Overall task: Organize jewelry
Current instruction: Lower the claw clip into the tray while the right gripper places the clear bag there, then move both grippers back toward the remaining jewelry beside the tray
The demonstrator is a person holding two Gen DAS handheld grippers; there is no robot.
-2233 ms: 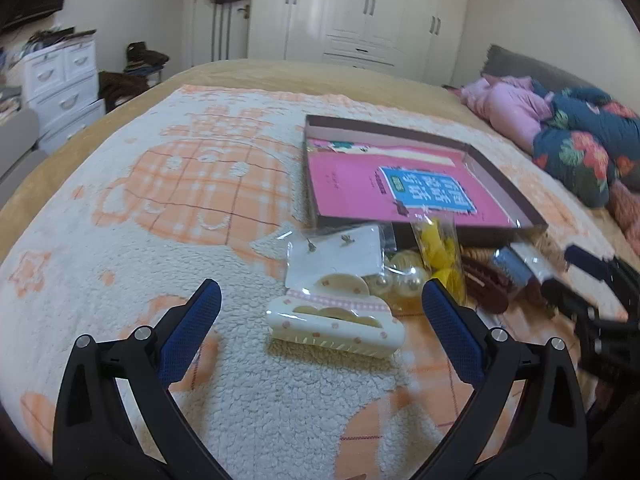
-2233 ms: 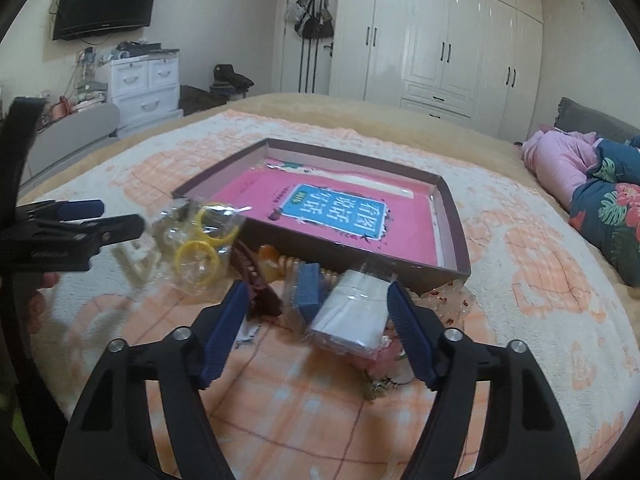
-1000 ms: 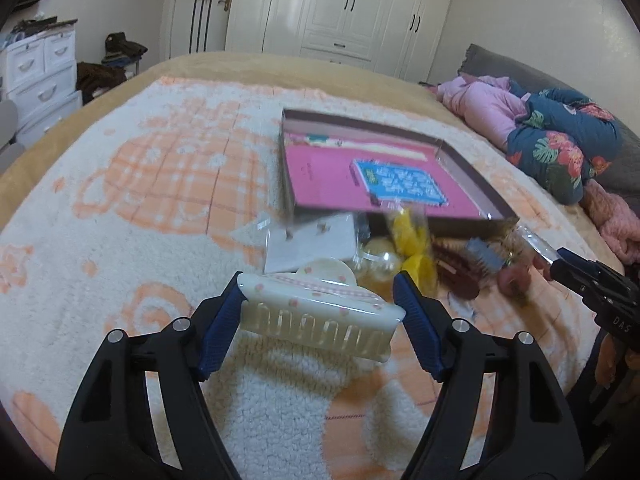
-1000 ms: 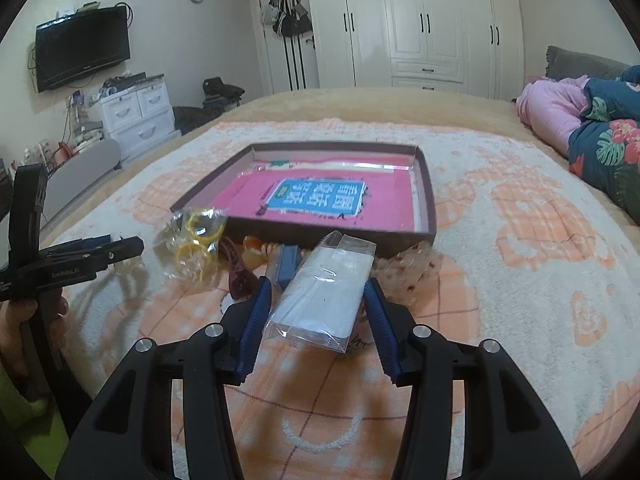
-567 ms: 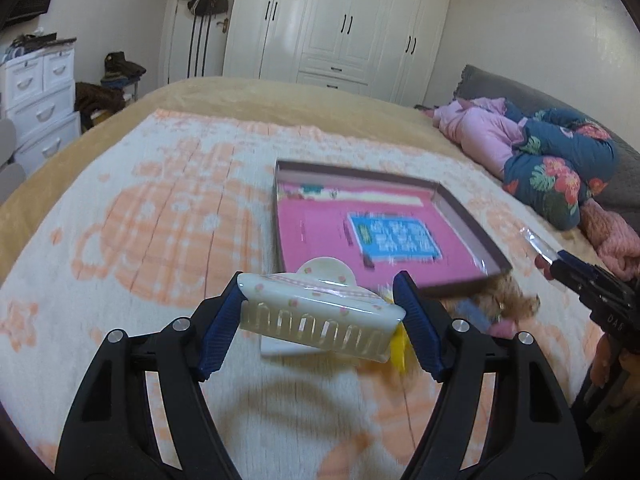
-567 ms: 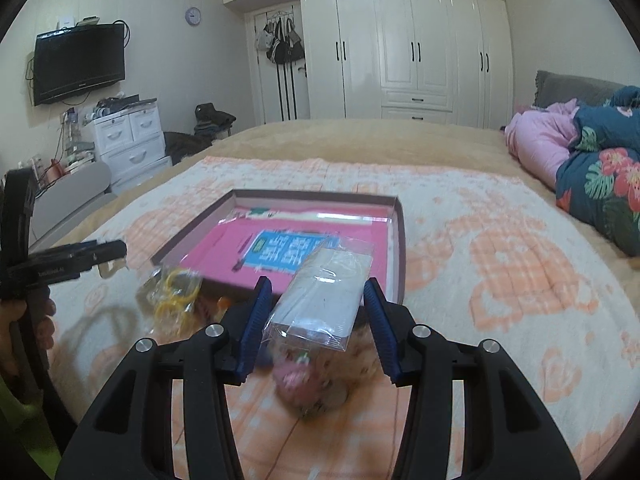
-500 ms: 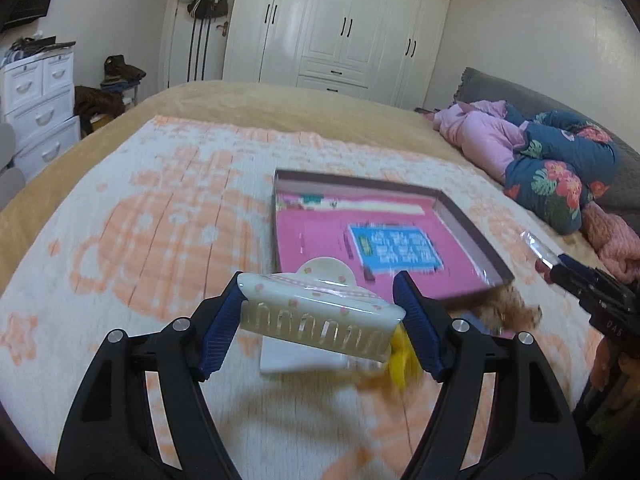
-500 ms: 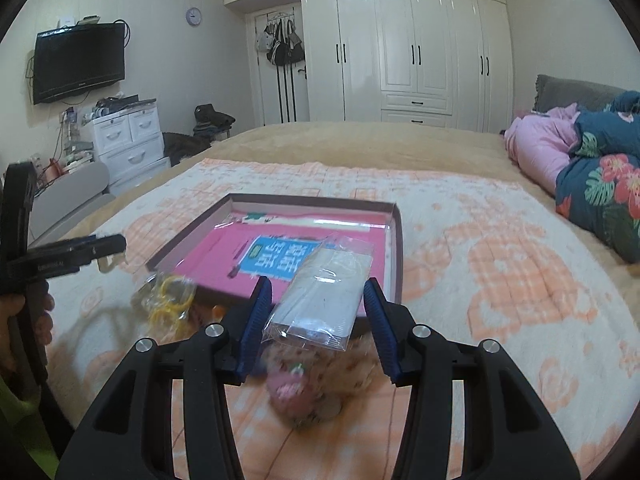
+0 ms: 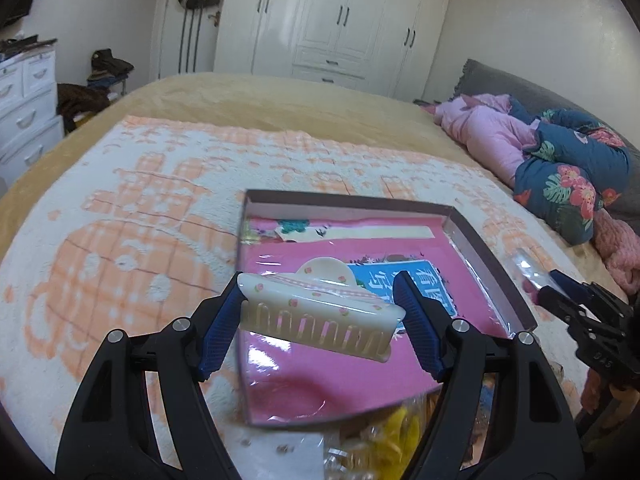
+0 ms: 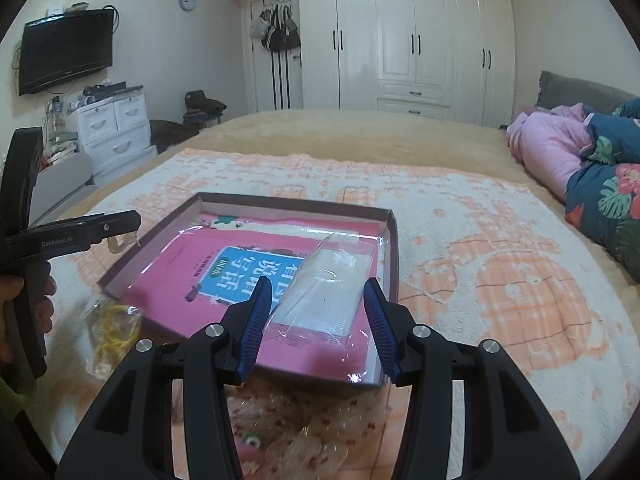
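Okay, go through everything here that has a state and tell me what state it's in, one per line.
Left gripper: shut on hair claw, held over box.
Right gripper: shut on clear packet, held over box.
Box: open, pink book inside.
Wardrobe: doors closed.
TV: off.

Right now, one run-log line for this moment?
left gripper: shut on hair claw | right gripper: shut on clear packet | both above box

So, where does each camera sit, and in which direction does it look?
Left wrist: on the left gripper, looking down at the box; it holds a hair claw; the right gripper shows at the right edge.
Right wrist: on the right gripper, holding a clear packet; a hand shows.
Both share the box and the bed blanket.
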